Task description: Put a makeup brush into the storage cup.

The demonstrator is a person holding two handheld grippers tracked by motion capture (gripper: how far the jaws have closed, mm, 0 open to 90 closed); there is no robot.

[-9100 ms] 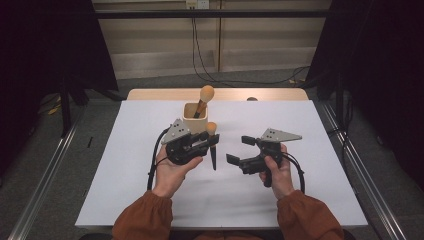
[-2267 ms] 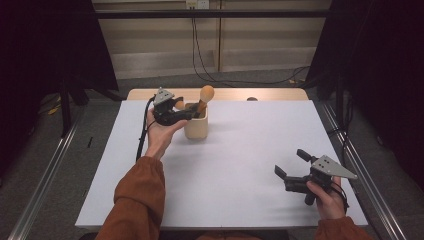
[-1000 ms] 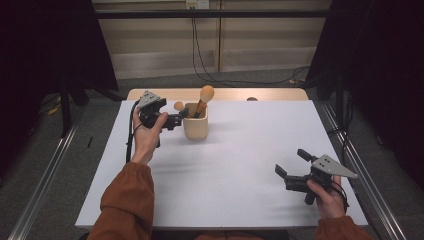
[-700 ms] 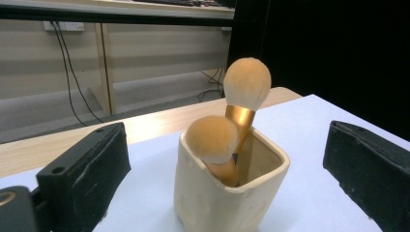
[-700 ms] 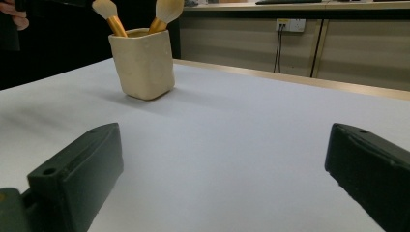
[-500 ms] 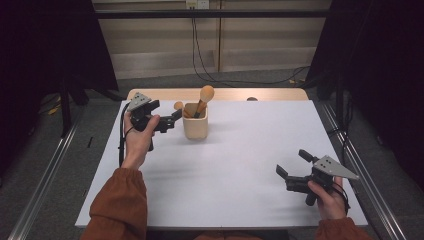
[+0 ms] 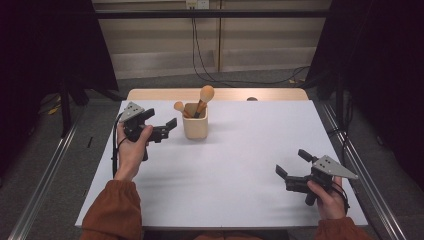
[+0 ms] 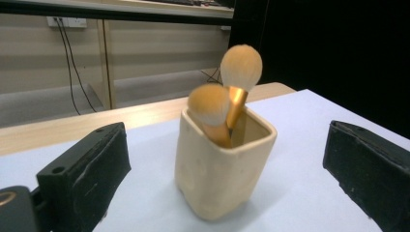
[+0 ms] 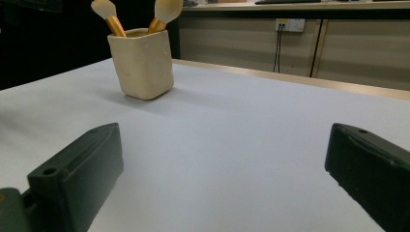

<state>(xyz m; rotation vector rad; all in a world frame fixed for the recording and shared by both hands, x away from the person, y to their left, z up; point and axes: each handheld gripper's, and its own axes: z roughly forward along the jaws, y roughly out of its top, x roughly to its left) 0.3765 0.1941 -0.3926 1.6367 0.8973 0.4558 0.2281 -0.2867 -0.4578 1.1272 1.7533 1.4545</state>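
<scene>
A cream ceramic cup (image 7: 195,127) stands on the white table sheet (image 7: 235,160) at the back left of middle. Two makeup brushes lean in it, heads up: a big one (image 7: 206,93) and a small one (image 7: 179,106). My left gripper (image 7: 167,129) hovers just left of the cup, open and holding nothing. In the left gripper view the cup (image 8: 222,164) sits between its pads (image 8: 92,164), apart from both. My right gripper (image 7: 292,163) is open over the front right of the sheet. The right gripper view has the cup (image 9: 142,63) far off.
A strip of bare wooden table (image 7: 260,94) runs along the far edge. Metal rails (image 7: 47,180) flank the table on both sides. Cables (image 7: 220,75) trail over the floor behind. Dark curtains close off both sides.
My left gripper has drawn back to the left from the cup, and the small brush now stands in the cup. The right gripper has kept still at the front right for the last two seconds.
</scene>
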